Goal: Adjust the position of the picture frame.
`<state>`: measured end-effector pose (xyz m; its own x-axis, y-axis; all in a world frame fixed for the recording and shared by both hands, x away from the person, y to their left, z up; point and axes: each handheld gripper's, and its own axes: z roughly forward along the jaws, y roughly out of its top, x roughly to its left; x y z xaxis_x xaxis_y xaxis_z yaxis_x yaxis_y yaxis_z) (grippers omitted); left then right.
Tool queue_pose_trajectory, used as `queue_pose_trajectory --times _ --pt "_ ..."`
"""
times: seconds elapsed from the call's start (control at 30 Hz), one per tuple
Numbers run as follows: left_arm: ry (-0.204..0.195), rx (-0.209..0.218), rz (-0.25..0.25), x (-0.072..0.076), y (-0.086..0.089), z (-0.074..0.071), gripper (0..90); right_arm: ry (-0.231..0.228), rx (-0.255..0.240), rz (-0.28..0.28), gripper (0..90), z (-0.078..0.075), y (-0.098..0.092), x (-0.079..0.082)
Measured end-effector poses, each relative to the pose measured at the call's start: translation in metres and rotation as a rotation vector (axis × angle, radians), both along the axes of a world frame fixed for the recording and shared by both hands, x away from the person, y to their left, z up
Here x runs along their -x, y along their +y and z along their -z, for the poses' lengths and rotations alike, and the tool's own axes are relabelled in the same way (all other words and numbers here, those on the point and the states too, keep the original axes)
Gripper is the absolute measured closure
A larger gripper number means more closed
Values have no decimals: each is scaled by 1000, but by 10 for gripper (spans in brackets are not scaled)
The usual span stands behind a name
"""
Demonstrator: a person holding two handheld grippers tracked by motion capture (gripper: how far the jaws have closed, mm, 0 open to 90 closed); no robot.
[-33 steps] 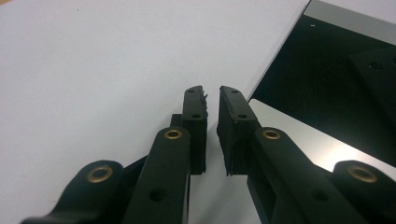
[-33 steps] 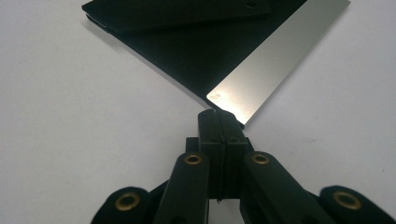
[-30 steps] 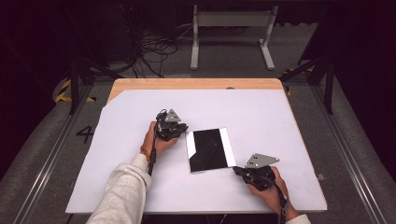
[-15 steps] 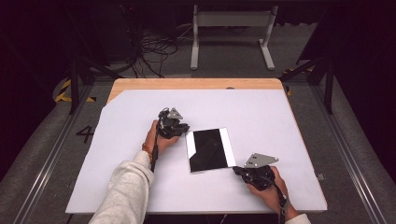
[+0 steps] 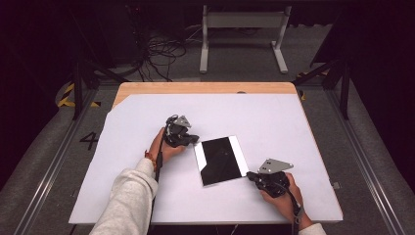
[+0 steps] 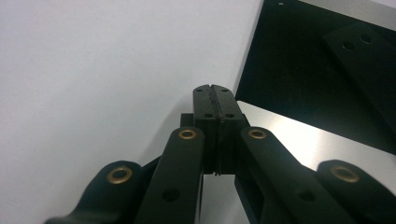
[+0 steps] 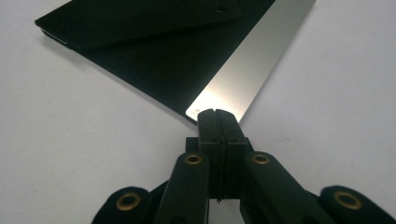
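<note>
A flat black panel [image 5: 221, 160] with silver strips along two edges lies on the white table top [image 5: 274, 117]. My left gripper [image 5: 195, 140] sits at the panel's near-left corner. Its jaws have just been closing and now meet with nothing between them; in the left gripper view the tips [image 6: 213, 88] rest on the table against the panel [image 6: 317, 70]. My right gripper [image 5: 249, 175] is at the opposite corner, jaws pressed together and empty. In the right gripper view its tips [image 7: 215, 112] touch the corner of the silver strip [image 7: 252, 60].
A wooden strip [image 5: 205, 88] shows along the table's far edge. Beyond it on the floor are loose cables [image 5: 161, 49] and a white metal stand [image 5: 242, 19]. White surface stretches on all sides of the panel.
</note>
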<state>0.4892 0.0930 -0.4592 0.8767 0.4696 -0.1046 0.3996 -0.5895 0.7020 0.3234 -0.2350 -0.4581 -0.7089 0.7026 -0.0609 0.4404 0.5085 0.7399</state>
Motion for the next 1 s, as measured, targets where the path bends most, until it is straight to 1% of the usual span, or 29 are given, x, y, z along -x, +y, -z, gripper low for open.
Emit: queue_pose_trajectory --times 0.03,0.17,0.23,0.27,0.33,0.4,0.43,0.47,0.6,0.67,0.7,0.73,0.77,0.8,0.87,1.0 --pt "12 0 5 1 0 0 899 -1 3 -1 900 0 -1 0" --pt "24 -29 37 7 3 -3 899 1 0 7 900 0 -4 -2" --pt "12 -49 51 13 4 -4 899 -1 4 9 900 0 -5 -3" --pt "12 -49 51 13 4 -4 898 -1 4 9 900 0 -5 -3" --pt "6 -49 55 18 6 -4 898 -2 5 14 900 0 -6 -5" --pt "13 -48 59 23 9 -4 899 -2 5 16 900 -1 -7 -6" --pt "17 -37 57 28 11 -3 899 -3 6 21 900 -1 -7 -7" --pt "17 -37 57 28 11 -3 899 -3 6 21 900 -1 -7 -7" --pt "5 -57 69 38 14 -4 898 0 5 28 900 -1 -8 -11" --pt "-16 -66 77 45 15 -4 899 -3 11 36 900 -1 -8 -14" --pt "-20 -72 83 48 15 -4 899 -2 13 35 900 -2 -8 -15" --pt "-13 -69 88 53 17 -4 899 -1 10 38 900 -2 -9 -17" --pt "-13 -69 88 53 17 -4 899 -1 10 38 900 -2 -9 -17" --pt "-1 -64 97 58 18 -4 899 -1 6 43 900 -1 -10 -19" --pt "-1 -63 102 60 19 -4 899 1 8 42 900 -2 -10 -22" --pt "2 -70 122 70 20 -4 899 1 3 47 900 -1 -11 -25"
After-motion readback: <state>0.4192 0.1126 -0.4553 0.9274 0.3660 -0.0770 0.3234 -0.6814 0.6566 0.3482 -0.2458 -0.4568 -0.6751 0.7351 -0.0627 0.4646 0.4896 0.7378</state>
